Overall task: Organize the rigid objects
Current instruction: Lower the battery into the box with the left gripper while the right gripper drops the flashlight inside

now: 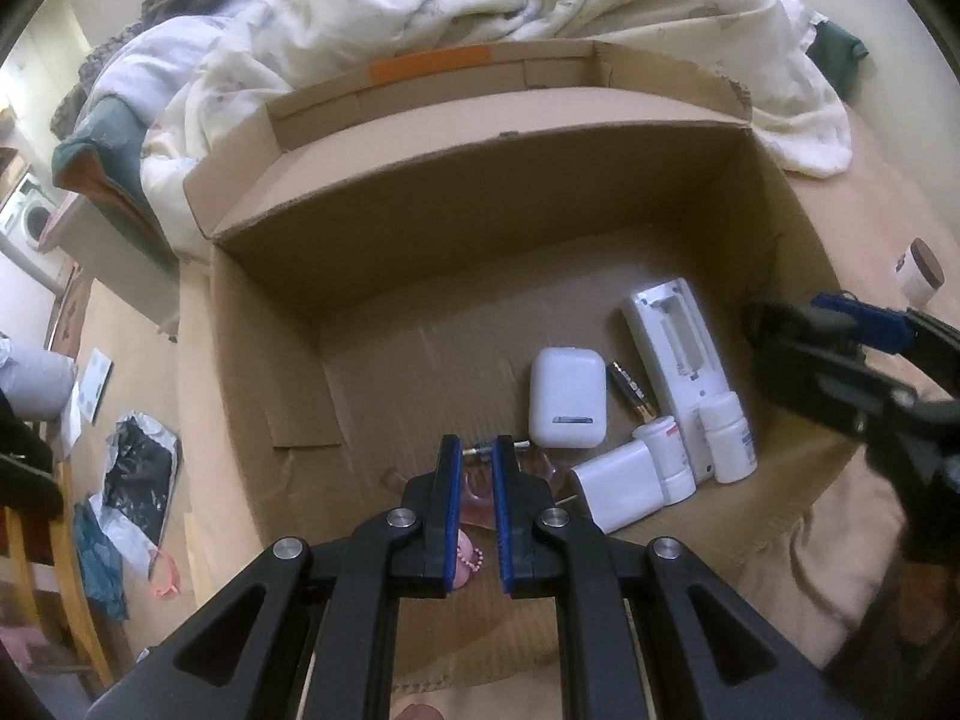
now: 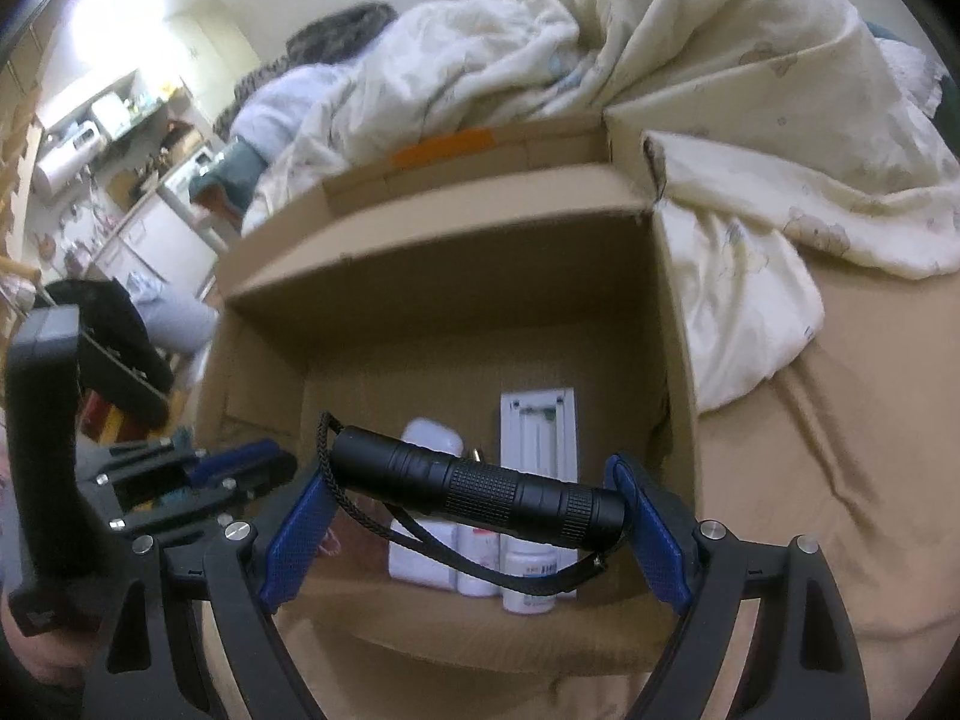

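Inside, two bottles (image 1: pixel 729 438); left tongs (image 1: pixel 477 462) pinch something pink, right tongs (image 2: pixel 474 486) clasp one flashlight (image 2: pixel 480 483).

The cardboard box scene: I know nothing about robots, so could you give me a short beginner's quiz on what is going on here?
1. Pick one: what does the right gripper hold?
A. a black flashlight
B. a white case
C. a battery
2. True or false: the cardboard box is empty.
3. In one word: what colour is the see-through item between the pads of the left gripper?

Key: 1 A. 2 False: several white items and a battery lie inside. 3 Pink.
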Demonstrator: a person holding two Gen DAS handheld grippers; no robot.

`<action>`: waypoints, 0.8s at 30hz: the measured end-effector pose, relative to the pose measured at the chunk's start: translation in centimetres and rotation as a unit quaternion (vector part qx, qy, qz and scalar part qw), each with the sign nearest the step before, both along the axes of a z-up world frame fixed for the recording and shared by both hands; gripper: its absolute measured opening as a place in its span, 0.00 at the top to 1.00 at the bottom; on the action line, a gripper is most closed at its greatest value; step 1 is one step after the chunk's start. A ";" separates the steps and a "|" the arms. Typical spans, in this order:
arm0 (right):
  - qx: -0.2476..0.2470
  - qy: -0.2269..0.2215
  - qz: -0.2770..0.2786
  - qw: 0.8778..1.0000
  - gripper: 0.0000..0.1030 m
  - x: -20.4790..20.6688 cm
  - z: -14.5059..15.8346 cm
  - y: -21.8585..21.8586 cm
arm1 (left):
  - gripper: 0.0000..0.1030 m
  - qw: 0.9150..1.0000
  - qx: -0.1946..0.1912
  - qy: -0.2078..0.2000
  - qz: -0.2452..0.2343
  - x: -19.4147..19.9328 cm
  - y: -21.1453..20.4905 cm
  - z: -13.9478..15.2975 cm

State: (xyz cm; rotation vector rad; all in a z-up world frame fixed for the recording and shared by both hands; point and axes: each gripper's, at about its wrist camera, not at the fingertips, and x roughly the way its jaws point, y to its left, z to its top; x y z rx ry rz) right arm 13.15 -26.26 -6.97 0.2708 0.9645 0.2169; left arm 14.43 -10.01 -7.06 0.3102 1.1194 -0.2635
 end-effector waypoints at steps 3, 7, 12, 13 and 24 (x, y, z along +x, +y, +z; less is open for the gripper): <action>-0.004 0.010 0.002 1.000 0.09 0.1 -0.5 0.2 | 0.91 1.000 -0.001 0.004 0.002 0.0 0.1 -0.2; -0.007 0.027 0.002 1.000 0.09 0.2 -1.2 0.3 | 0.91 1.000 0.001 0.009 0.003 0.0 0.1 -0.5; -0.007 0.042 -0.001 0.999 0.09 0.5 -1.7 0.4 | 0.91 1.000 0.001 0.013 0.004 -0.1 0.2 -0.6; -0.003 0.048 0.000 0.999 0.09 0.6 -1.9 0.4 | 0.91 1.000 0.000 0.014 0.004 -0.1 0.2 -0.7; 0.036 -0.022 -0.034 0.999 0.00 -0.3 0.5 -1.1 | 0.76 1.000 -0.006 0.005 0.013 -0.1 0.8 -0.1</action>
